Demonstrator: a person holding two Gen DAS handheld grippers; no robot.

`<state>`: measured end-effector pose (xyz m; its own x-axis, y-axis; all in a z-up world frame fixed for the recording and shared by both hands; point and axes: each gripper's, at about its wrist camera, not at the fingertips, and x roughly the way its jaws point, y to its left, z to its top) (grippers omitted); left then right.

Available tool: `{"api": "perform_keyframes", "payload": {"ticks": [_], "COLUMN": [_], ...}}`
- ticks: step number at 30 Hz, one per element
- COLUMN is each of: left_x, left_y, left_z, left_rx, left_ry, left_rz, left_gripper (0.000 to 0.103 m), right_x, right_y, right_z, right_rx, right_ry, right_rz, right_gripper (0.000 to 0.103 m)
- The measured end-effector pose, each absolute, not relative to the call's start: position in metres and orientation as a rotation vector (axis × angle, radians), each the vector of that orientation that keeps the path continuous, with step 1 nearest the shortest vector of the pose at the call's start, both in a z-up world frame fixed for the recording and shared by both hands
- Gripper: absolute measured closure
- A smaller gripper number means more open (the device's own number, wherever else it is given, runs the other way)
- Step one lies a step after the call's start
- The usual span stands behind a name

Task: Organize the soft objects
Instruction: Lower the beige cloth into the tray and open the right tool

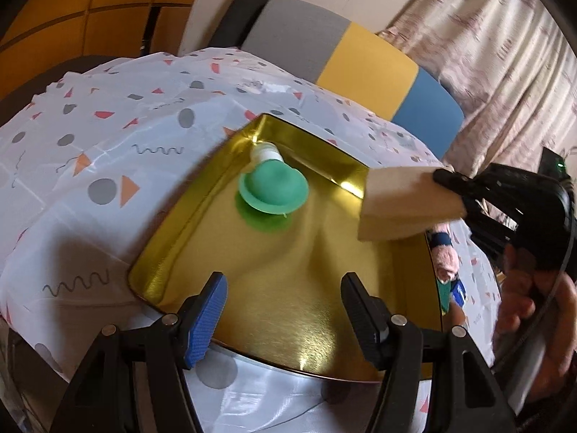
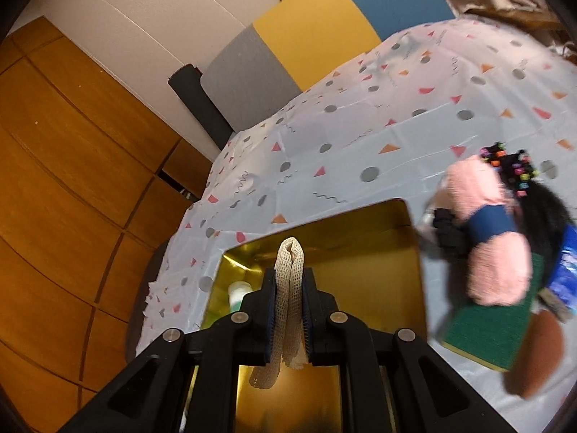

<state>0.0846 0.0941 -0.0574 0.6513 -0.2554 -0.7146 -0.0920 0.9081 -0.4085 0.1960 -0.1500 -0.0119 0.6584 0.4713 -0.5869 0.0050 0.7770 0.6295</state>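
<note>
A gold tray [image 1: 324,270] lies on the patterned tablecloth. A green silicone cup with a white cap [image 1: 272,187] lies in the tray's far corner. My left gripper [image 1: 285,310] is open and empty over the tray's near edge. My right gripper [image 2: 288,310] is shut on a folded beige mesh cloth [image 2: 290,270] and holds it above the gold tray [image 2: 378,263]. In the left wrist view the beige cloth [image 1: 400,202] hangs over the tray's right side, held by the right gripper [image 1: 450,180].
To the right of the tray lie a pink fluffy roll with a blue band [image 2: 494,238], a green scouring pad [image 2: 494,328], a black hair piece with coloured beads [image 2: 512,166] and a blue packet [image 2: 566,270]. A chair with grey, yellow and blue panels [image 1: 368,61] stands behind the table.
</note>
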Motion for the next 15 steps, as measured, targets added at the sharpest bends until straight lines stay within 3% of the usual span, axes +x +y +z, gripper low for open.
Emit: {"api": "perform_keyframes", "payload": {"ticks": [10,13,15], "left_x": [0.085,0.085,0.085], "left_y": [0.100,0.100,0.098], "left_z": [-0.060,-0.060,-0.060], "left_rx": [-0.461,-0.466,-0.466], "left_ry": [0.884,0.888,0.887], "left_rz": [-0.091,-0.101,-0.107], "left_gripper": [0.037,0.037,0.037], "right_x": [0.255,0.257,0.256], "right_y": [-0.101,-0.099,-0.101], "right_z": [-0.040,-0.051,-0.055], "right_rx": [0.569,0.492,0.439], "right_ry": [0.884,0.926,0.944], "right_rz": [0.242,0.192,0.186], "right_gripper": [0.084,0.066,0.047]}}
